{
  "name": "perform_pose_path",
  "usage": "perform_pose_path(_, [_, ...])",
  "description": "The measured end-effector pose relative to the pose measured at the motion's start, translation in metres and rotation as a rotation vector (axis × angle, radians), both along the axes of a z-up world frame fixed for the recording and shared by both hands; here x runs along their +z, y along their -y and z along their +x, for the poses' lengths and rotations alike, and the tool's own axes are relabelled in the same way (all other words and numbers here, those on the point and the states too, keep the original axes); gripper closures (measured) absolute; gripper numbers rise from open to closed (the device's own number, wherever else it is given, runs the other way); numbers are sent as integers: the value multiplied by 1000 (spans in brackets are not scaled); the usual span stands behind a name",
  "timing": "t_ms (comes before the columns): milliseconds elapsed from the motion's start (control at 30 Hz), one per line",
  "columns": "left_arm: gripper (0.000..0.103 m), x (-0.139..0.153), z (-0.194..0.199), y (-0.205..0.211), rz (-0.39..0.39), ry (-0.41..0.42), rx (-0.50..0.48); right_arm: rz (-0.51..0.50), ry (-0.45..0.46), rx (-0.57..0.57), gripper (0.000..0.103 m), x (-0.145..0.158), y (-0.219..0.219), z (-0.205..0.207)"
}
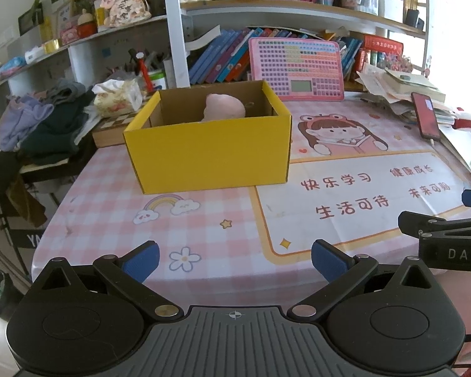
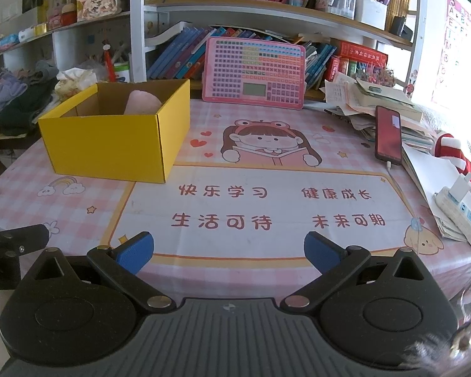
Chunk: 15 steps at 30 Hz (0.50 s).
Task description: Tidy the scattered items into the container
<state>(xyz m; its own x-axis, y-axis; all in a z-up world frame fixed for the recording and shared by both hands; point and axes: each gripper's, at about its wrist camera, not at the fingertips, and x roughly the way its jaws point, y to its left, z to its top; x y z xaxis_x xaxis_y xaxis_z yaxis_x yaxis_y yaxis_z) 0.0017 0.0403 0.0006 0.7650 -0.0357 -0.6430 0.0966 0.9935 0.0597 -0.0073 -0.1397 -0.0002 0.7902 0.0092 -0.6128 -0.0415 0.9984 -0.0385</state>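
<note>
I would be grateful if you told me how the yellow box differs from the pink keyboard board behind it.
The yellow box is plain cardboard, while the pink keyboard board is covered in rows of small coloured keys with a little grey screen. The box rests flat on the table mat, open at the top, with a pink soft item inside; the board stands upright against the books and holds nothing. Both sit at the far side of the table mat.

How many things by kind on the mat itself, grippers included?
Box, yellow: 1
Pink item in the box: 1
Pink keypad board, leaning at the back: 1
Phone, propped on the paper pile at the right: 1
Grippers, both open: 2, left gripper, right gripper
Total: 6
</note>
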Motion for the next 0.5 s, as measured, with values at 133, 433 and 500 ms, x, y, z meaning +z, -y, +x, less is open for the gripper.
perform_pose_path(133, [0, 0, 0, 0, 1, 1, 1, -1, -2, 2, 0, 0, 0, 0])
perform_pose_path(433, [0, 0, 0, -2, -6, -5, 0, -1, -4, 5, 0, -1, -1, 1])
perform_pose_path(500, [0, -1, 0, -2, -7, -11, -4, 1, -6, 4, 0, -2, -1, 1])
